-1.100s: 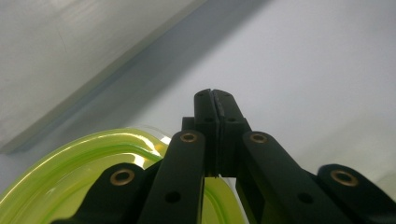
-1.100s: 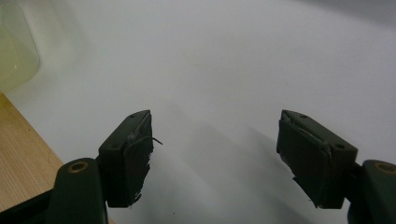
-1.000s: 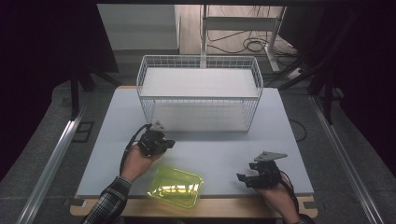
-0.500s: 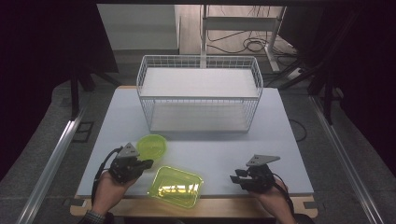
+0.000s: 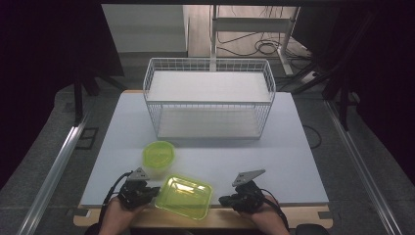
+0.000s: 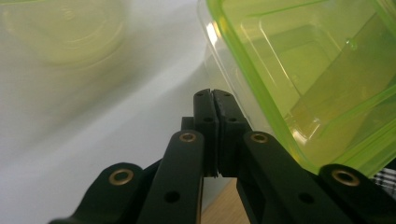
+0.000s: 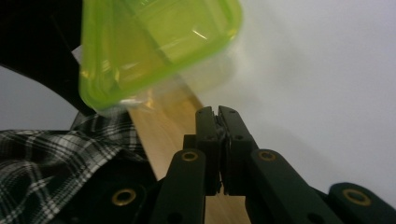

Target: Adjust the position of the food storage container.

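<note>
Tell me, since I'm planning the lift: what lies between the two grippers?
In the high view, the rectangular green container sits between the left gripper and the right gripper, both shut.

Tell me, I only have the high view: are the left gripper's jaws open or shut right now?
Observer: Shut. In the left gripper view the left gripper has its two jaws pressed together with nothing between them.
Operator: Is it touching the rectangular green container?
Observer: I cannot tell contact. The rectangular container sits just to the side of the jaws, very close, but not between them.
Operator: And the right gripper?
Observer: Also shut and holding nothing. In the right gripper view the right gripper points across the wooden table edge, with the container ahead of it and apart from the tips.
</note>
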Demonstrator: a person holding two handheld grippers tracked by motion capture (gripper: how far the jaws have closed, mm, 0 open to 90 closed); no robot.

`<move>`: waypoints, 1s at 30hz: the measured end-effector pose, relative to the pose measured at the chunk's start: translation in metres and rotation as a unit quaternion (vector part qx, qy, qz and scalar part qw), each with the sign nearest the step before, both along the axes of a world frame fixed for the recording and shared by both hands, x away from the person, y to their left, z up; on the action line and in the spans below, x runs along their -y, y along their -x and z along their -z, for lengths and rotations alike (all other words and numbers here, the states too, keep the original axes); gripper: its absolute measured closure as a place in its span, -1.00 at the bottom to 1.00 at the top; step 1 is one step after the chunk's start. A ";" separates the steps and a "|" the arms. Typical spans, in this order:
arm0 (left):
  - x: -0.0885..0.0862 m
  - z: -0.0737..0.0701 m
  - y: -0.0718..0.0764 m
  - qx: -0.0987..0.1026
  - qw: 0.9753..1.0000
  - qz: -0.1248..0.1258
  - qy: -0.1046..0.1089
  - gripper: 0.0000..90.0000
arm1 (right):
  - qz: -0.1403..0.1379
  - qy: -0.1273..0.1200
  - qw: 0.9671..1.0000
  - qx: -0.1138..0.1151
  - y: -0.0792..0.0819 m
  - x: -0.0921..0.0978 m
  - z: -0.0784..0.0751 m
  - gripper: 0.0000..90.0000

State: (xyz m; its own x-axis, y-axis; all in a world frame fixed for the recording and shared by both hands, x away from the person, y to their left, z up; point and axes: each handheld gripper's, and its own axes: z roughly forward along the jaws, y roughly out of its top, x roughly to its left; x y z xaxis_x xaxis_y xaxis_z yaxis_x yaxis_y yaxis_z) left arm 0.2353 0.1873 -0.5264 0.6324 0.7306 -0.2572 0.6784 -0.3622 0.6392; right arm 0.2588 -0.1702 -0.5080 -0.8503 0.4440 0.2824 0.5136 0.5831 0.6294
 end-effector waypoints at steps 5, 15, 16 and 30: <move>0.007 0.000 -0.001 -0.005 1.000 0.006 0.008 0.98 | 0.003 0.001 1.000 -0.006 0.001 -0.007 0.001 0.91; 0.034 -0.001 -0.009 -0.007 1.000 0.028 0.010 0.98 | 0.042 0.005 0.999 -0.002 -0.011 0.006 0.000 0.88; 0.038 -0.001 -0.011 -0.006 0.999 0.033 0.007 0.98 | 0.046 0.007 0.999 0.001 -0.013 0.008 0.000 0.88; 0.071 -0.001 -0.045 -0.006 1.000 0.029 0.008 0.99 | 0.120 0.014 0.993 -0.002 -0.058 0.034 0.000 0.89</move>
